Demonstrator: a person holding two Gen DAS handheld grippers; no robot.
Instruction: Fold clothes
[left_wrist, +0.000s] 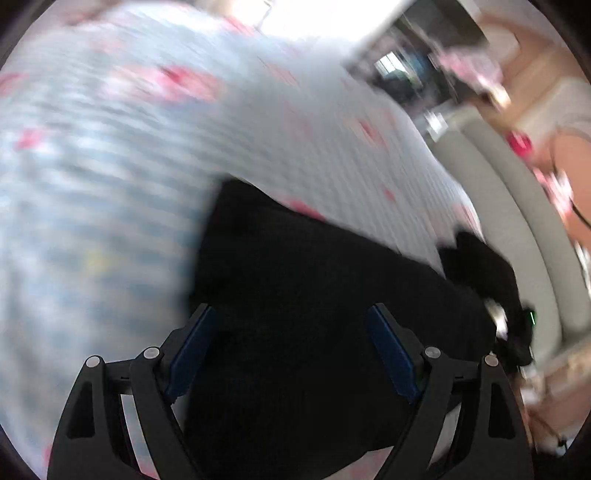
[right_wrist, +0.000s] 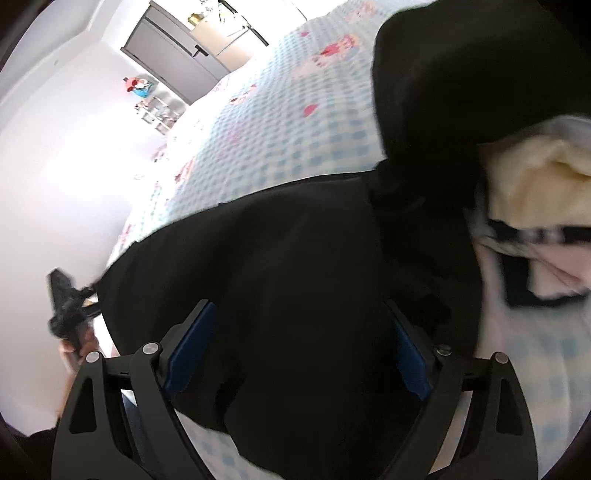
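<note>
A black garment (left_wrist: 314, 277) lies spread on a bed sheet (left_wrist: 110, 166) checked in blue and white with pink prints. My left gripper (left_wrist: 291, 310) hangs open just above it, blue pads wide apart and pressing on nothing. In the right wrist view the same black garment (right_wrist: 295, 240) fills the middle, and my right gripper (right_wrist: 297, 306) stands open over it, its pads clear of the cloth. The other gripper (right_wrist: 64, 314), held by a hand, shows at the garment's left edge. The left wrist view is blurred.
A heap of other clothes lies at the right: a black bundle (right_wrist: 461, 74) and a cream and white garment (right_wrist: 535, 184). The bed sheet (right_wrist: 295, 122) stretches back to a dark cabinet (right_wrist: 173, 55). A grey padded bed edge (left_wrist: 517, 206) runs along the right.
</note>
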